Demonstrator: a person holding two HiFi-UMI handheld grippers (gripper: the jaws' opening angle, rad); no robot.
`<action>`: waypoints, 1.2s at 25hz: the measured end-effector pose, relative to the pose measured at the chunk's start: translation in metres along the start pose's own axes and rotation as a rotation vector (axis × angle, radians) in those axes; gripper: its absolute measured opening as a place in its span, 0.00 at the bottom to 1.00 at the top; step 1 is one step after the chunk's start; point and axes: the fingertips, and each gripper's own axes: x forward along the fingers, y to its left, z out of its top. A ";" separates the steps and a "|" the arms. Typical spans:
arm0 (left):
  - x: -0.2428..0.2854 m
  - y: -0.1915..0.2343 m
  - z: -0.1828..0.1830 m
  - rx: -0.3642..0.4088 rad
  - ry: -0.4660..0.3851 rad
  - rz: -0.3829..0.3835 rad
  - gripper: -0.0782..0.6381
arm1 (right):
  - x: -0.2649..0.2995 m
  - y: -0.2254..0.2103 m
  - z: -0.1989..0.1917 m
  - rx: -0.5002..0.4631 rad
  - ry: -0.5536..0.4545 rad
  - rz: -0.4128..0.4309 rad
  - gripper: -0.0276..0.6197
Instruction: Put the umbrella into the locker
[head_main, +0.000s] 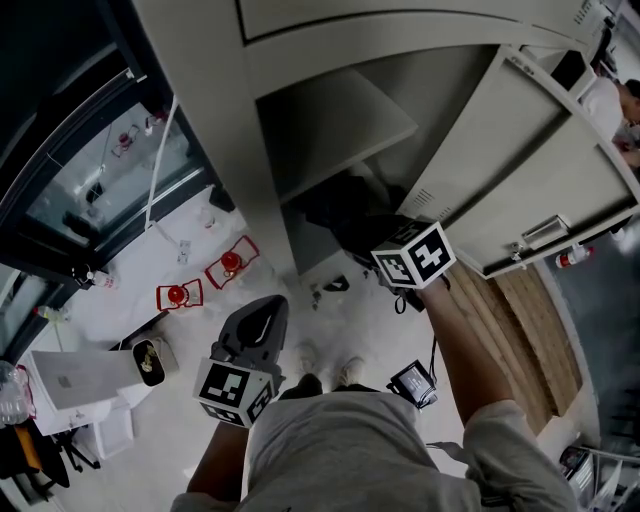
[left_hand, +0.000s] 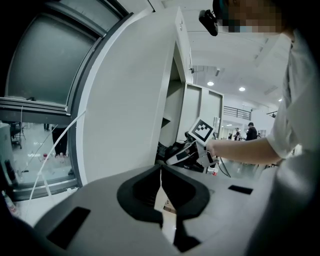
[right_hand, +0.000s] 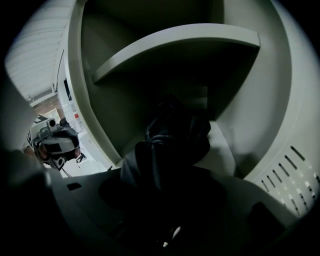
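Right gripper (head_main: 374, 233) pinching black umbrella (right_hand: 172, 135), low inside locker (head_main: 230, 120) under shelf (right_hand: 175, 42); door (head_main: 530, 170) open. Left gripper (left_hand: 161, 186) jaws pressed together, empty, well outside locker

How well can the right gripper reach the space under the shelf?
Likely yes: the door stands open, and the right gripper, jaws on the umbrella, is at the opening below the shelf.

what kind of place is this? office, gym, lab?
Probably a storage corner of a big workplace or lab hall: tall beige metal locker with vented door and inner shelf, glazed wall beside it, ceiling lights over an open floor with people beyond.
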 end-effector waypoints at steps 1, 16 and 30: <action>0.000 0.001 0.000 -0.001 -0.003 0.003 0.14 | 0.002 -0.001 0.000 -0.001 0.004 -0.001 0.42; 0.003 0.008 -0.003 -0.006 0.006 0.012 0.14 | 0.026 -0.011 -0.006 -0.033 0.091 -0.009 0.42; 0.005 0.001 -0.005 -0.002 0.016 -0.008 0.14 | 0.025 -0.009 -0.007 -0.045 0.108 -0.001 0.48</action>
